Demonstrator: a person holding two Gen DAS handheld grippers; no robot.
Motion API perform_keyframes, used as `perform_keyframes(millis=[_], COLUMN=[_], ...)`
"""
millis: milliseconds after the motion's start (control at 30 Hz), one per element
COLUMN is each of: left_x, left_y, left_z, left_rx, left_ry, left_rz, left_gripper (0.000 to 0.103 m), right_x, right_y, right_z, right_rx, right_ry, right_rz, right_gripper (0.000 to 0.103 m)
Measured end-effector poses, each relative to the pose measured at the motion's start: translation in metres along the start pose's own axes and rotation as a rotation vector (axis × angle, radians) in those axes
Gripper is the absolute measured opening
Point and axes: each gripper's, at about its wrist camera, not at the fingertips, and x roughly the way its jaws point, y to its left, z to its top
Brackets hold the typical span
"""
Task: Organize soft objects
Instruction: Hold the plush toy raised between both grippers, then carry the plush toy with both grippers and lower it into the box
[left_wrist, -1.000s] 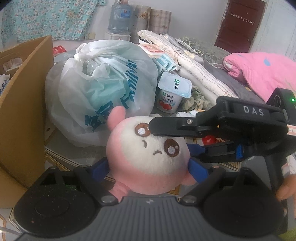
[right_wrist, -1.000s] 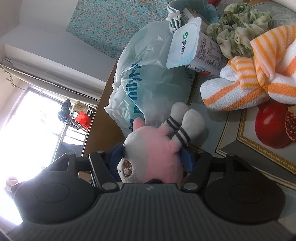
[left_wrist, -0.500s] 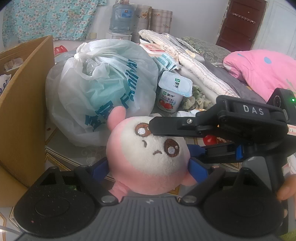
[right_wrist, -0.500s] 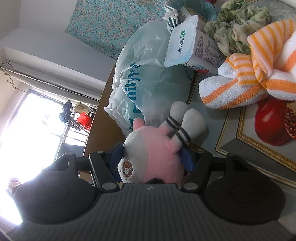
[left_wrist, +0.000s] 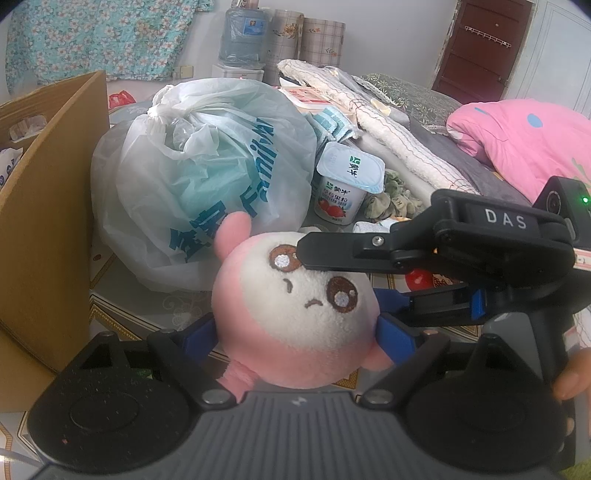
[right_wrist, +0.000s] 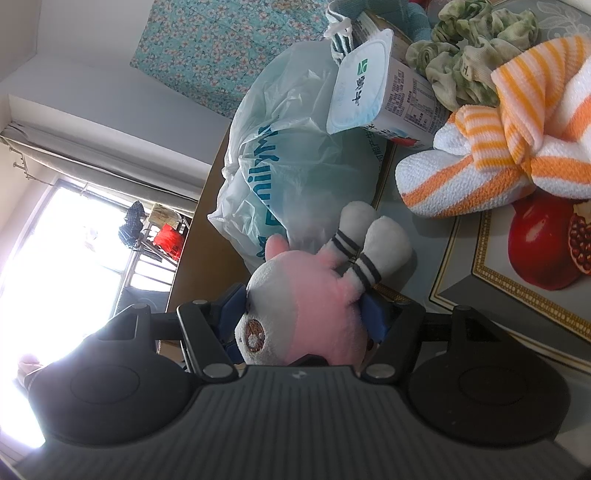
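The plush toy (left_wrist: 295, 325) is pinched by both claws at once, held just above the table (left_wrist: 122, 314) in front of a tied plastic bag (left_wrist: 207, 177). The left claw (left_wrist: 295, 332) has its blue pads pressed into the two sides of the toy's round head, so the toy's lower body is hidden behind the claw's own base in the left wrist view; only one pink ear, the face and a bit of pink limb show. The right claw (left_wrist: 343, 273) reaches in sideways from the right of that view, one black finger lying across the toy's forehead and partly covering one eye, the other finger below it beside the cheek. A fingertip of the person's hand (left_wrist: 570, 376) shows at the right edge, cut off by the frame.

In the right wrist view the scene is turned on its side. The right claw (right_wrist: 303, 314) is closed narrow on the plush toy (right_wrist: 306, 306), pads sunk into the pink body; the two striped grey legs stick out past the pads, and the face is mostly tucked against the claw base.

Behind the bag a yogurt cup (left_wrist: 349, 184) stands on the table, its base hidden by the bag's edge. An orange-striped towel (right_wrist: 498, 136) lies knotted beside it, touching a crumpled green cloth (right_wrist: 469, 51). A cardboard box (left_wrist: 48, 206) stands at the left, its contents hard to make out.
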Motion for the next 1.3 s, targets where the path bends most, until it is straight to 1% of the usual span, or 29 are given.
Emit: perform_keyframes(millis=[500,800,1000,1100,1300], left_x=[-0.001,-0.007,-0.024,-0.037,-0.077], left_y=[0.0,-0.002,-0.007,-0.012,-0.018], left_z=[0.001,0.001,0.001,0.002,0.011], left_rx=[-0.003,-0.006,0.008,0.021,0.053], left_ry=[-0.008,-0.031,-0.074,-0.107,-0.214], left_rz=[0.001,0.015,0.019,0.022,0.052], left_gripper=[0.092,0.092,0.092,0.092,0.092], right_x=[0.0,0.001,-0.005,-0.013,-0.023], right_y=[0.001,0.003,0.017,0.027,0.074], right_z=[-0.003,-0.008,-0.013,-0.015,-0.01], right_rx=[0.006,0.029,0.005,-0.015,-0.13], right_ry=[-0.003,-0.002,-0.022,-0.037,-0.058], right_rz=[0.003,0.031,0.056,0.07,0.117], right_gripper=[0.067,0.067,0.067,0.067,0.067])
